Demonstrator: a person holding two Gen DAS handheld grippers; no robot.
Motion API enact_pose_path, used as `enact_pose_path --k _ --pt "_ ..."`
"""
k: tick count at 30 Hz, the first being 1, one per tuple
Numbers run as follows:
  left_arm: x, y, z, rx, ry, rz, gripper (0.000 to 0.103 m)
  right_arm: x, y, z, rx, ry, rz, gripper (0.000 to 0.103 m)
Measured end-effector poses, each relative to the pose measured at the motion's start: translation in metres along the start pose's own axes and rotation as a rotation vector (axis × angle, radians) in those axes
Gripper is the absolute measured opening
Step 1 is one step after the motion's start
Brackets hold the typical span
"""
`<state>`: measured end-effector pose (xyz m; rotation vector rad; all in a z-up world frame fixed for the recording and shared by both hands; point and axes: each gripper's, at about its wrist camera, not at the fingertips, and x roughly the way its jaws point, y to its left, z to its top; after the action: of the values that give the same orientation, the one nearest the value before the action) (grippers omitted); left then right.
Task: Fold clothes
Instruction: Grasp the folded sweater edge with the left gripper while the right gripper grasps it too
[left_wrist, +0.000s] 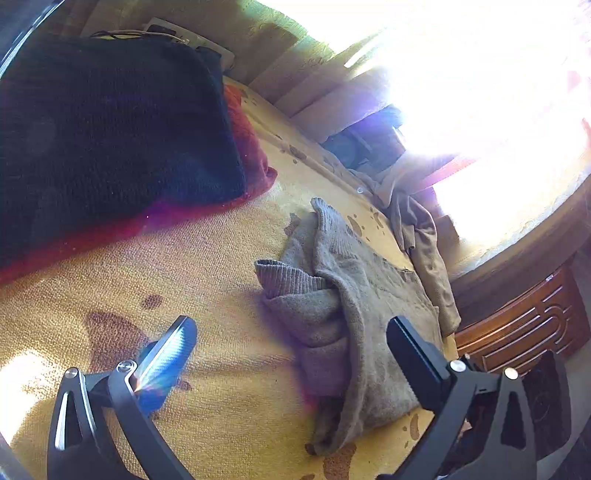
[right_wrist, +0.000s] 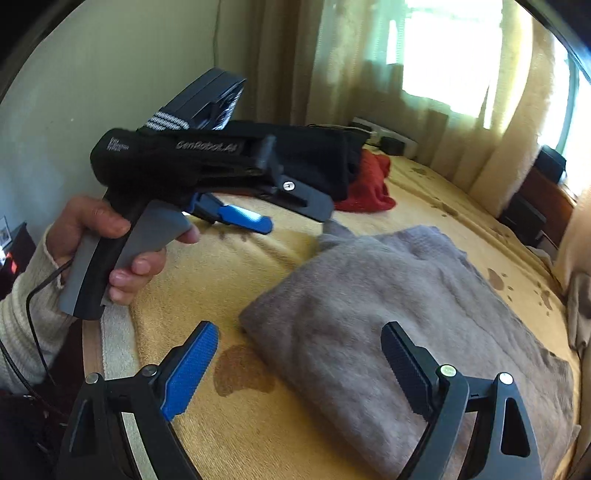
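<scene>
Left wrist view: the left gripper is held above the bed, its fingers spread wide and empty. The grey sweater lies partly folded ahead, one sleeve laid across the body, so a fold edge is judged within reach.

Right wrist view: the right gripper is held over the sweater's near corner, fingers wide and empty. The hand grips the left gripper's handle.

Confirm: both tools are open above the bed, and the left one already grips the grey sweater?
Not quite. The left tool is open and grips nothing; the left wrist view shows the grey sweater lying loose on the bed. The right tool is open too.
</scene>
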<state>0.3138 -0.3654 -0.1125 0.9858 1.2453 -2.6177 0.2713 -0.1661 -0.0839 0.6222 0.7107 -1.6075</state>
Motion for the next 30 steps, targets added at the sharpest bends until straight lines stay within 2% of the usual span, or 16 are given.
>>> enact_pose_path --k 4,8,9,13,15,17,20,23,24,30 --pt "0.003 0.000 0.001 -0.009 0.009 -0.004 0.103 0.032 0.005 0.007 0.003 0.069 0.014 0.092" --pt "0.005 0.001 0.003 0.002 0.023 0.004 0.103 0.047 -0.004 0.006 0.017 0.115 -0.038 0.091" --pt "0.004 0.003 0.004 0.007 0.027 0.005 0.103 0.046 -0.009 0.006 0.041 0.113 -0.043 0.086" --pt "0.004 0.004 0.006 0.015 0.038 0.009 0.103 0.039 -0.041 0.006 0.193 0.095 -0.029 0.038" --pt "0.004 0.004 0.007 0.006 0.046 0.009 0.103 0.036 -0.057 0.004 0.267 0.082 -0.004 0.032" --pt "0.005 0.004 0.009 -0.013 0.063 0.004 0.103 0.033 -0.060 0.003 0.289 0.066 -0.006 0.027" --pt "0.006 0.006 0.012 -0.080 0.125 -0.062 0.103 0.016 -0.059 0.007 0.287 0.009 -0.047 0.017" --pt "0.012 0.003 0.015 -0.170 0.203 -0.188 0.103 -0.003 -0.064 0.011 0.289 -0.051 -0.086 0.015" --pt "0.016 -0.001 0.016 -0.177 0.223 -0.209 0.103 -0.008 -0.067 0.012 0.292 -0.066 -0.094 0.015" --pt "0.054 -0.023 0.021 -0.212 0.329 -0.226 0.103 -0.022 -0.074 0.010 0.292 -0.093 -0.092 0.015"
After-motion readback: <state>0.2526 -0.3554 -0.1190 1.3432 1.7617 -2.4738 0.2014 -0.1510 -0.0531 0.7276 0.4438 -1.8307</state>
